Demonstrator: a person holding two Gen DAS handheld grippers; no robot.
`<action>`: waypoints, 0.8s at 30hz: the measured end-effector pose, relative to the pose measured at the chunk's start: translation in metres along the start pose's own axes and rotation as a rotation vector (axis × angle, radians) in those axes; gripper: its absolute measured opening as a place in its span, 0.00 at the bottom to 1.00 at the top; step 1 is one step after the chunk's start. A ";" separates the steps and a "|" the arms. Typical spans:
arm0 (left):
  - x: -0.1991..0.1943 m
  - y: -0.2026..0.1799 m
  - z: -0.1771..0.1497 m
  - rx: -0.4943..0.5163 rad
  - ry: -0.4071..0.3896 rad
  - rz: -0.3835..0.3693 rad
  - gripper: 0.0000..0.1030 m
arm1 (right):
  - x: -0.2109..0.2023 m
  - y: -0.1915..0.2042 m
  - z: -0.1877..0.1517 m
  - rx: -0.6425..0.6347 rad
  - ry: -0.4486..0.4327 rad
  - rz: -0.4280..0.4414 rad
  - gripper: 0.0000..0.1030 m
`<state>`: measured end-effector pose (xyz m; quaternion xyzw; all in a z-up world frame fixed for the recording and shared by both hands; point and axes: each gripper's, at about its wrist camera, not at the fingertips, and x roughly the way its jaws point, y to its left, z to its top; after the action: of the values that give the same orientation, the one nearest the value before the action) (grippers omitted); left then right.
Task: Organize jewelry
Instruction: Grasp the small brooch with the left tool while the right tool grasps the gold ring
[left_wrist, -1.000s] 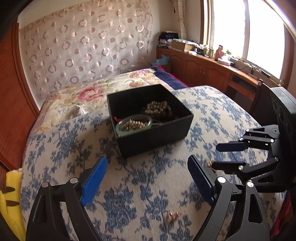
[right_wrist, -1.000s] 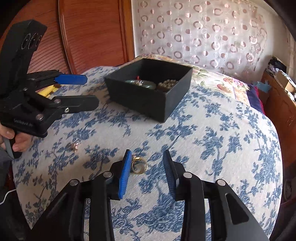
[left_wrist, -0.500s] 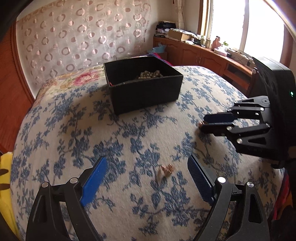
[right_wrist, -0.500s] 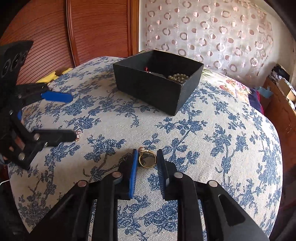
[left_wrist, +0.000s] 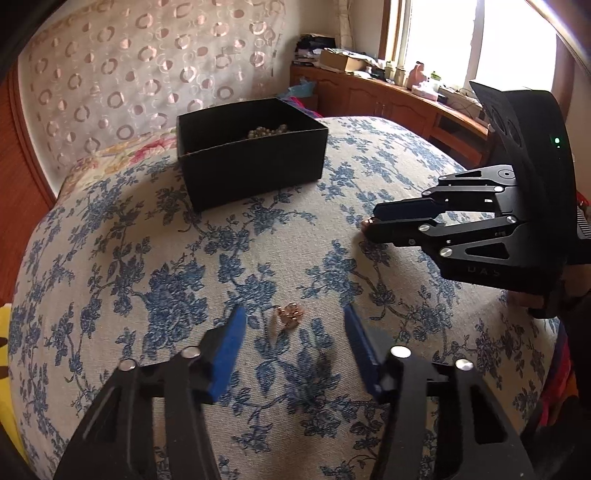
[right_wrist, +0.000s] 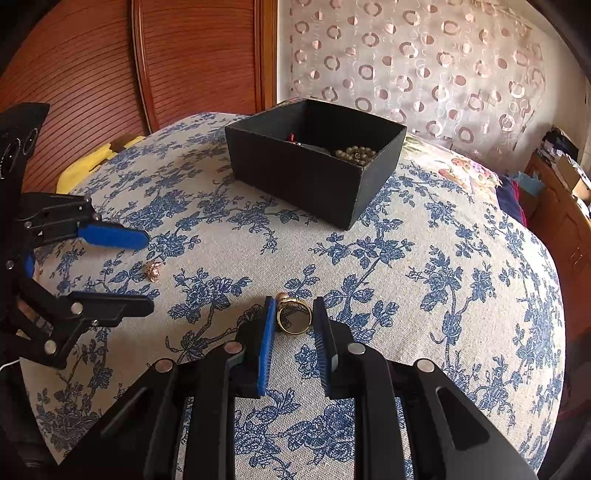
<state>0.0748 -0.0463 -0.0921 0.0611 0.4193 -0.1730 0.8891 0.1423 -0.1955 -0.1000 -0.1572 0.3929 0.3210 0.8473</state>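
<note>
Right gripper (right_wrist: 293, 321) brackets a gold ring (right_wrist: 293, 316), narrowly parted; left gripper (left_wrist: 293, 325) gapes wide around a rose-gold trinket (left_wrist: 290, 314). Black box (right_wrist: 295, 173) holds beads (right_wrist: 356, 152).

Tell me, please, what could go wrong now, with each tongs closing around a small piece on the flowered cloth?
1. The gold ring lies flat between the right tongs, whose pads are narrowed but do not yet visibly press it. A thin flat ring may slip out or tip as they shut.
2. The small rose-gold piece sits between the wide-open left tongs; it is tiny and could be pushed along the soft cloth instead of gripped.
3. The black box stands apart, so a weak grip could drop either piece on the way.
</note>
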 end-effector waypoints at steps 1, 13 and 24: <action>0.000 -0.001 0.001 0.001 -0.003 -0.001 0.41 | 0.000 0.000 0.000 0.000 0.000 0.000 0.22; 0.005 -0.001 0.000 0.003 -0.007 0.024 0.14 | 0.000 0.001 0.000 -0.003 -0.001 -0.005 0.22; -0.008 0.004 0.001 -0.019 -0.045 0.018 0.14 | 0.001 -0.001 0.000 0.033 0.000 0.008 0.22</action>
<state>0.0718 -0.0408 -0.0853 0.0525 0.4005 -0.1621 0.9003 0.1435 -0.1954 -0.1009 -0.1416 0.3989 0.3179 0.8483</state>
